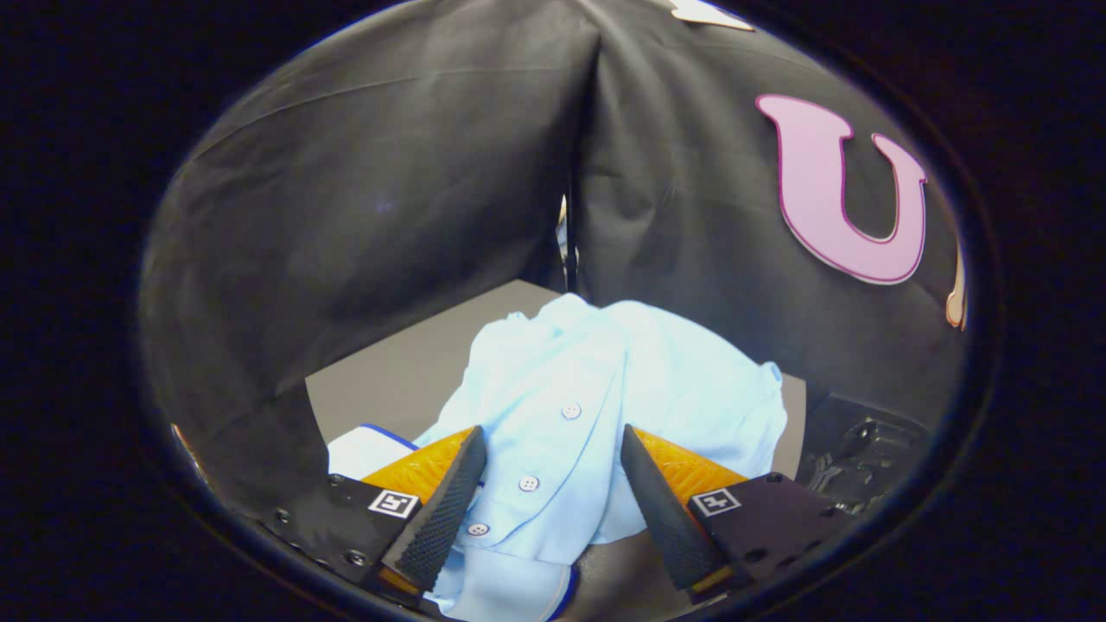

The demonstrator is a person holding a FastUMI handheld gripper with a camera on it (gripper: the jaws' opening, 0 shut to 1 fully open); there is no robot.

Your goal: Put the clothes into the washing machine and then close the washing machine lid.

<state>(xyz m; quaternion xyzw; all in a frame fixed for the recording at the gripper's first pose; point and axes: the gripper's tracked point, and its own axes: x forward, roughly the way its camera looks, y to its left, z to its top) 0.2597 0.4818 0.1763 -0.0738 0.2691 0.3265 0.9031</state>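
Observation:
A light blue buttoned shirt (596,397) lies crumpled on a grey table (406,371) in the booth's corner. Its button placket runs down between the two fingers, and a white part with a dark blue trim (367,445) shows beside the left finger. My gripper (553,458) hangs just above the shirt, open, with the fingers (445,505) set wide on either side of the placket and not pressing on the cloth.
Black cloth walls meet in a corner right behind the shirt. A black machine part (864,458) sits at the right of the table, beyond the right finger. Bare grey table shows to the left of the shirt.

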